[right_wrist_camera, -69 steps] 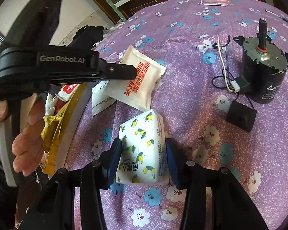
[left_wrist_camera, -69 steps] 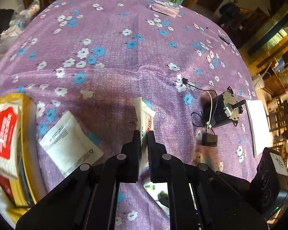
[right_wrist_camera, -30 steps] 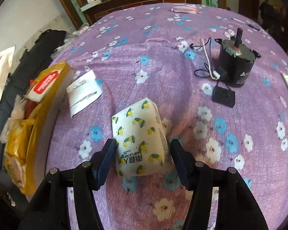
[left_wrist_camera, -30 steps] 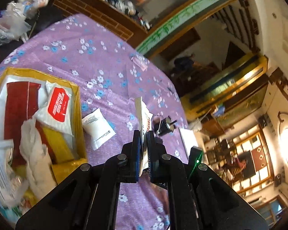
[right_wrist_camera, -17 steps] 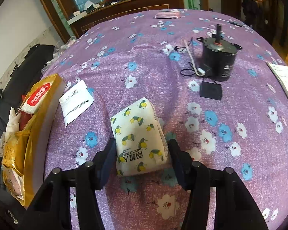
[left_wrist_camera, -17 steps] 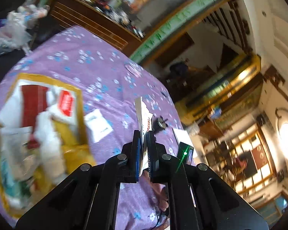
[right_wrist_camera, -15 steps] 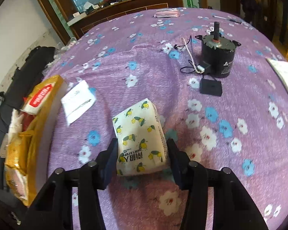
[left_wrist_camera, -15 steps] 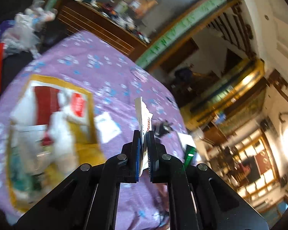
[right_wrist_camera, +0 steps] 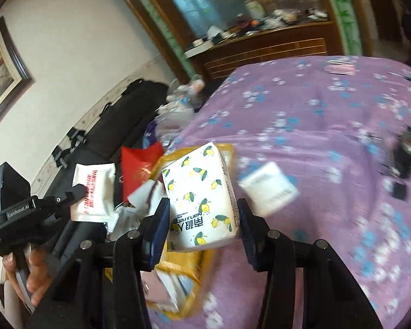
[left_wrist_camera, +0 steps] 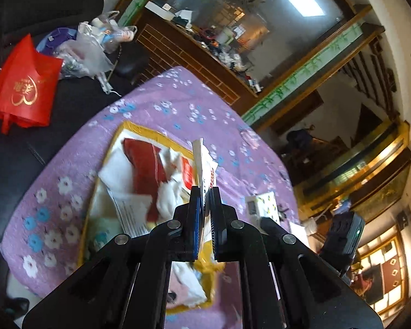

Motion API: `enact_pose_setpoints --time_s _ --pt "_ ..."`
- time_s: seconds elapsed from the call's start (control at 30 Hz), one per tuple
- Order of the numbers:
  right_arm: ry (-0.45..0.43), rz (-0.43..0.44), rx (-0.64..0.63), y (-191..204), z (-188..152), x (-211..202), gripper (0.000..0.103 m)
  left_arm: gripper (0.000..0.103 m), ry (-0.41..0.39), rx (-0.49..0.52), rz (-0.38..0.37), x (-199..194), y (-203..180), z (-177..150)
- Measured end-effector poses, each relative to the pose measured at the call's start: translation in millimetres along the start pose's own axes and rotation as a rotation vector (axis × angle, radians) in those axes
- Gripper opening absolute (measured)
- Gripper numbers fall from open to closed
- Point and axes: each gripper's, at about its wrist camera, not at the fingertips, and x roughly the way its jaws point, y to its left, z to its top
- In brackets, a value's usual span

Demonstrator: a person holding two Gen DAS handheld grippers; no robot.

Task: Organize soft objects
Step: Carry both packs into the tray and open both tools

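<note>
Both tools are black with silver screws and blue finger pads (right_wrist_camera: pixel 157 230), one marked "GenRobot.AI".

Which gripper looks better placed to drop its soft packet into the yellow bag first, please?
Probably left: the left gripper holds its flat white wet-wipe sachet directly above the open yellow bag; the right gripper's lemon-print tissue pack hangs nearer its edge.

The left tongs (left_wrist_camera: pixel 204 197) are raised above the yellow box (left_wrist_camera: pixel 117 139), jaws pinched nearly together on a thin white packet (left_wrist_camera: pixel 204 164). The right tongs (right_wrist_camera: pixel 202 213), also lifted near that box, clamp a lemon-print tissue pack (right_wrist_camera: pixel 200 194) with jaws set wide.
</note>
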Motion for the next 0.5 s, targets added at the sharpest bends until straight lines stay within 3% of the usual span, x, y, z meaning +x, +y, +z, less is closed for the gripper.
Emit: enact_pose_setpoints --time_s 0.1,0.2,0.5 --pt "0.06 0.042 0.023 3.5 12.0 37.8 0.048 0.006 0.015 0.008 0.015 20.3 3.4 12.3" --pt "0.098 0.03 0.025 8.7 14.6 65.4 0.048 0.006 0.054 0.006 0.023 43.2 10.0 25.3" --pt "0.139 0.02 0.021 20.2 1.0 84.4 0.048 0.006 0.099 0.014 0.101 90.4 31.2 42.4"
